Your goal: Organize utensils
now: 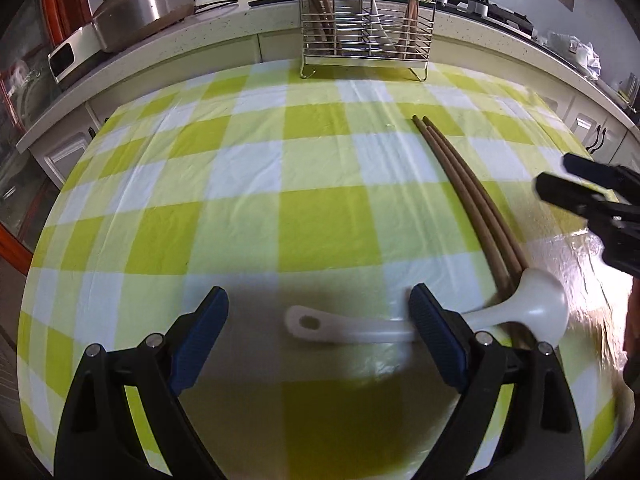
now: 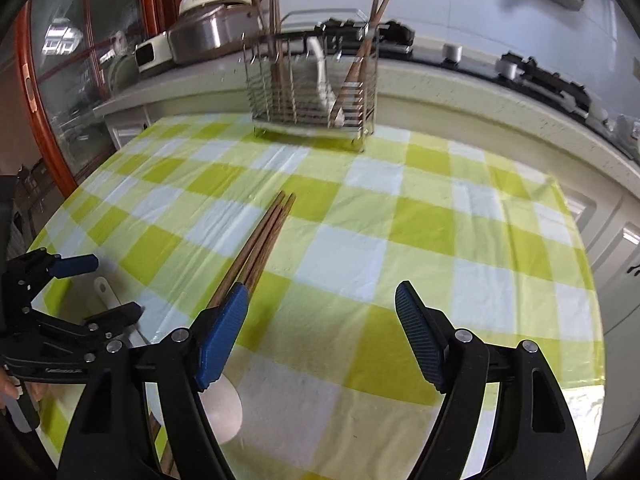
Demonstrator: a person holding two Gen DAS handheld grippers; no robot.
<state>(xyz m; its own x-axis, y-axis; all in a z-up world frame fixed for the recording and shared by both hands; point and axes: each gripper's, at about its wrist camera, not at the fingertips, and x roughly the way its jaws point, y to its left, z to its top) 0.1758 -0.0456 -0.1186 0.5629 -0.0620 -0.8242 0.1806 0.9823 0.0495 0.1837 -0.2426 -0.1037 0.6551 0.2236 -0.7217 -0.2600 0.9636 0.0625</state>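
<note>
A white spoon (image 1: 536,308) lies on the green-checked tablecloth (image 1: 224,184), its bowl resting on the near ends of several brown chopsticks (image 1: 460,184). My left gripper (image 1: 318,300) hangs open just above the cloth. The spoon's handle lies between its fingers without touching the pads. My right gripper (image 2: 322,292) is open and holds nothing. Its left finger is over the chopsticks (image 2: 260,248), with the spoon's bowl (image 2: 224,404) beneath it. The wire utensil rack (image 1: 366,28) stands at the table's far edge with chopsticks and a white spoon inside. Each wrist view shows the other gripper at its side: the right gripper (image 1: 554,174), the left gripper (image 2: 118,285).
Behind the table runs a pale counter (image 1: 224,28) with a steel pot and rice cooker (image 1: 140,12) at the left and a stove (image 2: 552,80) at the right. An orange-framed glass cabinet (image 2: 36,112) stands at the far left. White cupboard doors (image 2: 624,248) lie past the table's right edge.
</note>
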